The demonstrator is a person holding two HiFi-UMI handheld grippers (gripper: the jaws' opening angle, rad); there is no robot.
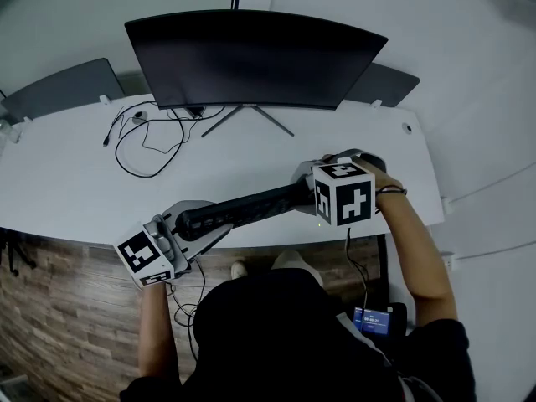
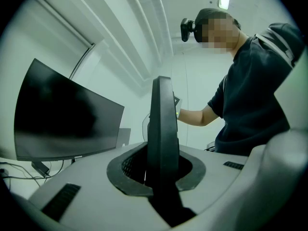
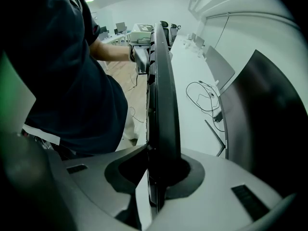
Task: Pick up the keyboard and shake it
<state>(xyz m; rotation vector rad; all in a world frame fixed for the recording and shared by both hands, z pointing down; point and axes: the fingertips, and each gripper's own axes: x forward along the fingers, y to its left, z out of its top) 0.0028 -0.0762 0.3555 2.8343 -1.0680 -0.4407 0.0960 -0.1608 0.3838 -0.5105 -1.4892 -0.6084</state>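
Before the monitor (image 1: 251, 57), out over the near edge of the desk (image 1: 59, 182), the keyboard (image 1: 243, 208) hung in the air between two grippers, turned up on its long edge so that only its thin dark side showed from above. It ran aslant to the monitor. Its right end lay nearer the screen, and its left end was farther off, past the desk's edge and toward the person.

The left gripper (image 1: 186, 224) had its jaws closed tight on the left end, pads pressing both faces. In its own view the keyboard rose straight up out of the jaws. The right gripper (image 1: 306, 195) was clamped the same way on the right end, the board standing upright between its jaws.

The person's right forearm (image 1: 414, 241) reached forward and bent inward at the wrist, the hand (image 1: 378, 174) wrapped behind the marker cube (image 1: 343, 193), about in line with the monitor's right end. The left forearm (image 1: 153, 333) came up almost straight from the body, well short of the monitor.

Loose cables (image 1: 142, 141) lay on the desk just in front of the monitor's left half, well apart from the keyboard.
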